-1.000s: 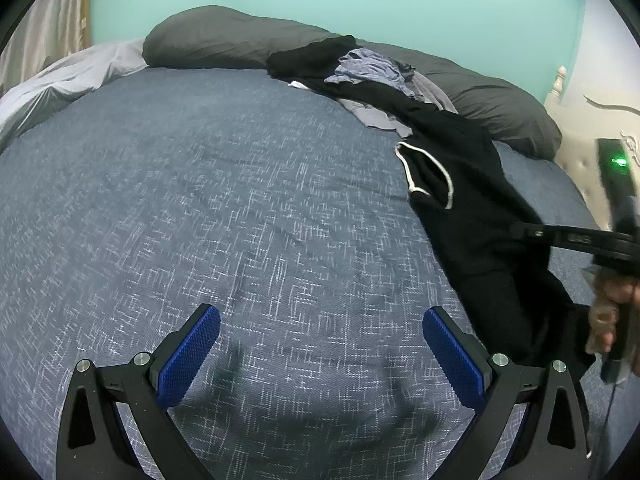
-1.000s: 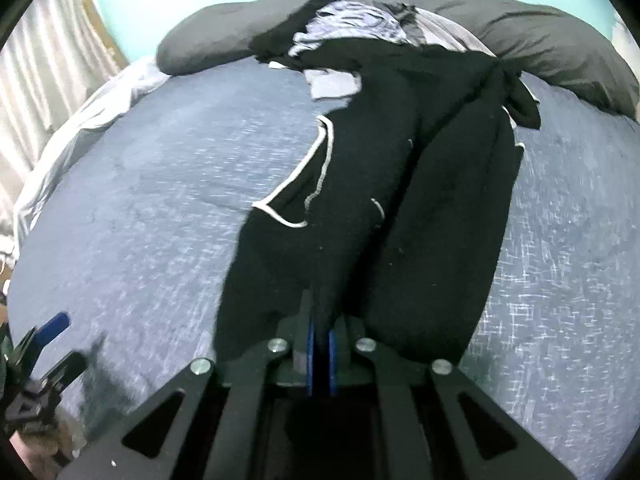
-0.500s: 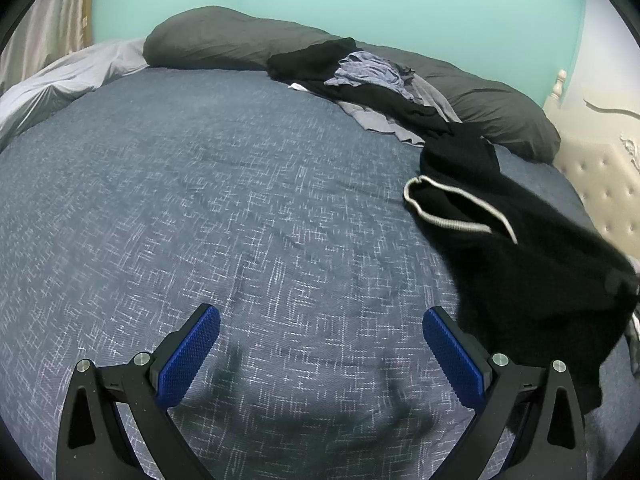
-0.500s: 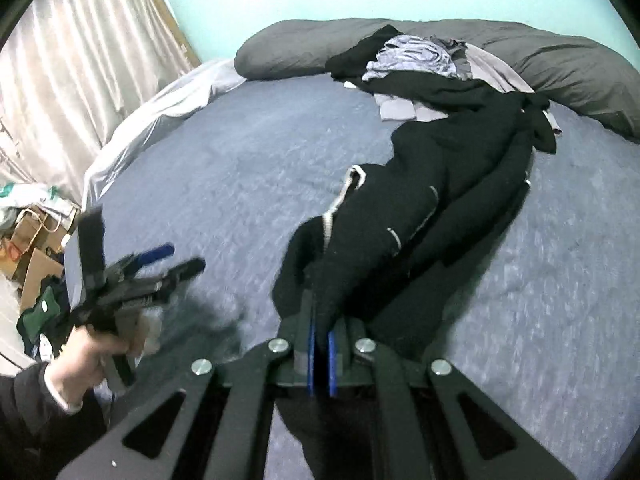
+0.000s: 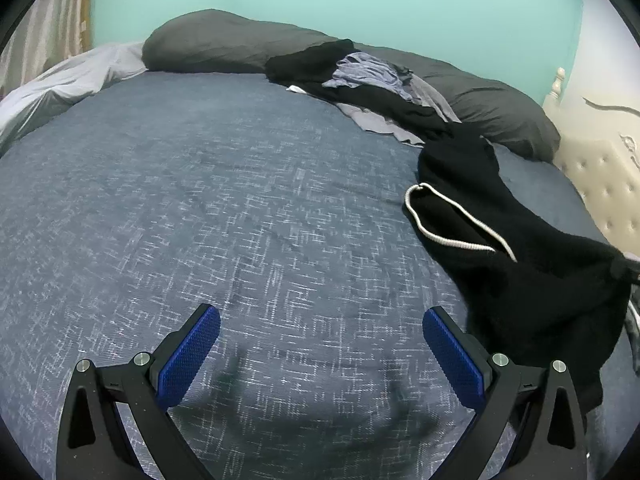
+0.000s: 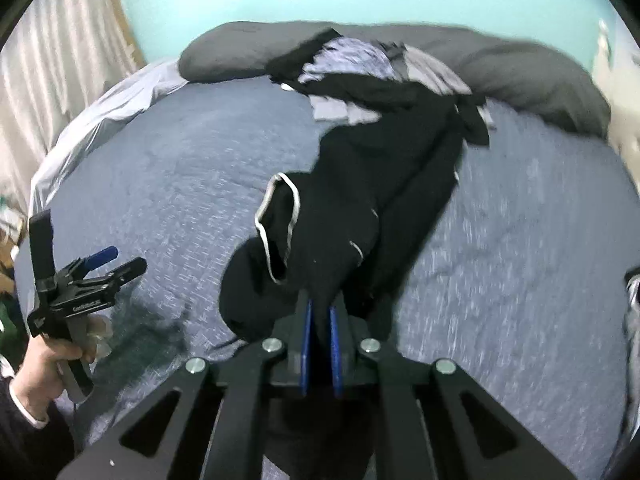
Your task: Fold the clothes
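Looking through the left wrist view first, I see my left tongs (image 5: 320, 356) spread wide with nothing between the blue pads, hanging low over bare blue bed (image 5: 200, 200). The black garment (image 5: 520, 264) lies to my right and ahead: a long dark strip running from the clothes pile (image 5: 360, 76) by the pillows (image 5: 224, 44) diagonally toward the near right corner, its white-corded opening (image 5: 452, 220) facing the left tongs. The near end is bunched and lifted off the cover at the far right edge, where I judge the other tool has it.

Switching to the right wrist view, the right tongs (image 6: 320, 344) are closed tight on a fold of that garment (image 6: 360, 208), the cloth pinched between the pads and rising from them. Its long axis runs straight away from these tongs toward the pile (image 6: 352, 64), with the far end touching it. The corded opening (image 6: 280, 224) sits on the left flank of the strip. My left hand (image 6: 52, 356) holds its tool upright at the lower left, beside the garment but apart from it, pads (image 6: 104, 256) aimed across the bed toward the cloth.

I judge the next move belongs to the left arm: reach rightward to the corded edge, the nearest free part, so the piece can be spread flat.
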Demonstrator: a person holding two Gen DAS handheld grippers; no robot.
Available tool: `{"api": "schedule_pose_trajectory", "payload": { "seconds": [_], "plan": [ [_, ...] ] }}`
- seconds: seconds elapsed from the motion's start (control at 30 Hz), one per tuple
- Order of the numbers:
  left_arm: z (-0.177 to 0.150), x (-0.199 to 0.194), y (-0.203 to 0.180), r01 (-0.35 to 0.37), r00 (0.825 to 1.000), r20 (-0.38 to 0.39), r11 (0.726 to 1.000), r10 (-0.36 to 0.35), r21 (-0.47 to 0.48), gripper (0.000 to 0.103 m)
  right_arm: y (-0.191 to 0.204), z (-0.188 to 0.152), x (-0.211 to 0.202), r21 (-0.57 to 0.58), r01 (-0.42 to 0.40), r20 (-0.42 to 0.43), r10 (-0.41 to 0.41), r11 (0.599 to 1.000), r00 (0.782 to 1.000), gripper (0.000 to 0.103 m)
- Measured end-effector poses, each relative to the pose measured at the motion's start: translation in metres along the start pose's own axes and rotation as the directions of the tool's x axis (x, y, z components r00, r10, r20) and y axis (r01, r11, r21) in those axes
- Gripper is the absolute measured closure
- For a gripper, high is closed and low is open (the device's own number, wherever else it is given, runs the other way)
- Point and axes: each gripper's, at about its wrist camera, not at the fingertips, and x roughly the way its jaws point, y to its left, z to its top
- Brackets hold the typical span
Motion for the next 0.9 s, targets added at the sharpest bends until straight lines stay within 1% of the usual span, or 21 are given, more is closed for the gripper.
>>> {"api": "schedule_pose_trajectory", "payload": {
  "seconds": [0.07,0.17,0.2,0.23,0.27,0.37,0.43,0.57,0.63,0.73,0.83,0.9],
  "plan": [
    [0.001,-0.001,0.002,-0.004,1.0,0.003,1.0,0.004,-0.007,0.0,0.009,0.004,-0.004,-0.015,0.041,0.029,-0.04,0.999,0.999,0.093],
    [0.0,0.0,0.004,-0.004,1.0,0.002,1.0,0.004,-0.02,0.0,0.011,0.012,-0.011,0.024,0.065,0.081,-0.066,0.998,0.995,0.086],
    [0.0,0.0,0.005,-0.004,1.0,0.002,1.0,0.004,-0.025,0.0,0.01,0.015,-0.012,0.04,0.062,0.09,-0.065,0.997,0.994,0.08],
    [0.0,0.0,0.005,-0.001,1.0,0.0,1.0,0.001,-0.029,0.0,0.009,0.017,-0.013,0.054,0.044,0.09,-0.049,0.998,0.995,0.077],
    [0.0,0.0,0.006,0.001,1.0,-0.002,1.0,-0.001,-0.03,0.0,0.009,0.019,-0.012,0.064,0.026,0.088,-0.032,0.998,0.996,0.076],
    [0.001,0.0,0.006,-0.007,1.0,-0.001,1.0,0.007,-0.028,0.0,0.014,0.021,0.002,0.07,-0.007,0.051,0.003,0.998,0.999,0.072],
    [0.001,0.0,0.006,-0.007,1.0,-0.001,1.0,0.007,-0.029,0.0,0.019,0.021,0.017,0.068,-0.015,0.017,0.014,0.998,1.0,0.065],
    [0.001,0.0,0.005,-0.009,1.0,0.003,1.0,0.009,-0.02,0.0,0.029,0.021,0.046,0.065,-0.031,-0.051,0.034,0.997,0.998,0.064],
    [0.001,0.0,0.005,-0.01,1.0,0.005,1.0,0.01,-0.013,0.0,0.034,0.022,0.061,0.064,-0.033,-0.082,0.038,0.997,0.996,0.059],
    [0.001,-0.001,0.005,-0.012,1.0,0.009,1.0,0.012,-0.006,0.0,0.037,0.024,0.077,0.061,0.017,-0.093,-0.011,0.998,0.996,0.047],
    [0.001,0.0,0.004,-0.012,1.0,0.011,1.0,0.012,0.0,0.0,0.037,0.023,0.098,0.076,0.047,-0.136,-0.036,0.996,0.99,0.042],
    [0.001,0.0,0.005,-0.008,1.0,0.009,1.0,0.008,-0.001,0.0,0.034,0.02,0.112,0.09,0.08,-0.169,-0.064,0.993,0.983,0.042]
  ]
}}
